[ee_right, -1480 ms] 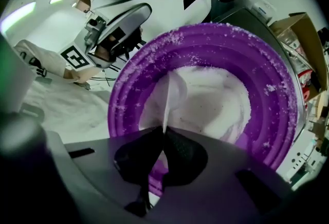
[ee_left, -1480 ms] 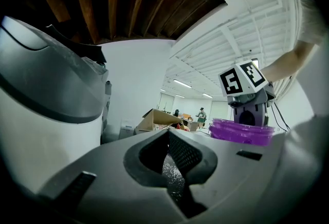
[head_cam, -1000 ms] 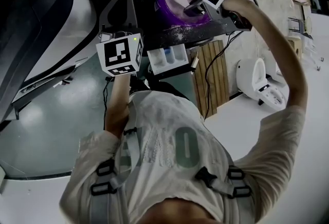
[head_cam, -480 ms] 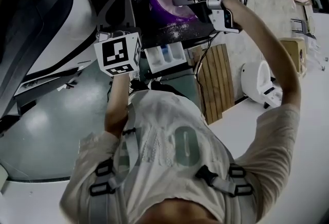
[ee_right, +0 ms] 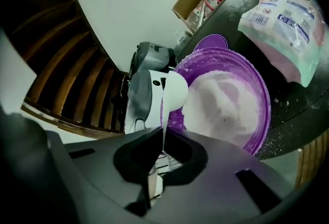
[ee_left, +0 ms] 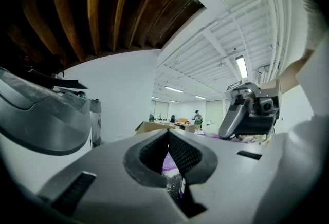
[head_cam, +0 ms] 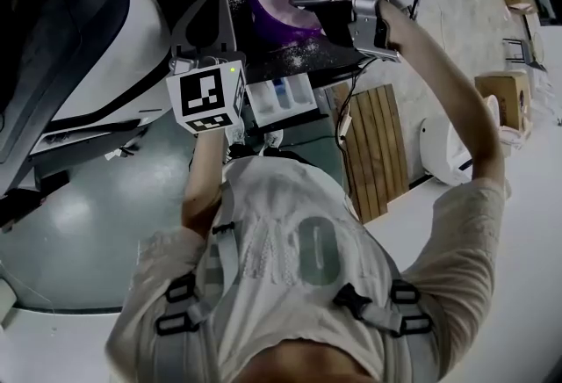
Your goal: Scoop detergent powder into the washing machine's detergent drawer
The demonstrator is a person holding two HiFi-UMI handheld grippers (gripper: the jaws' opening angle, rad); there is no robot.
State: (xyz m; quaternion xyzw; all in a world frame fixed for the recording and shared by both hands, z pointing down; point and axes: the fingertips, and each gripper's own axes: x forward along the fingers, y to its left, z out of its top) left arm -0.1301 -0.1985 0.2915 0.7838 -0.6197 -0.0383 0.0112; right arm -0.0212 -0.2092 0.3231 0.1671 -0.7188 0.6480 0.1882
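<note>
The right gripper (ee_right: 163,138) is clenched on the thin handle of the white scoop (ee_right: 176,89). It holds the cup above the left edge of the purple bowl (ee_right: 264,115) of powder (ee_right: 226,99), probably so spills drop back in. The left gripper (ee_left: 168,141) hangs pinched together on nothing. In the head view, the detergent drawer (head_cam: 283,100) stands open near upper centre, just below the bowl.
</note>
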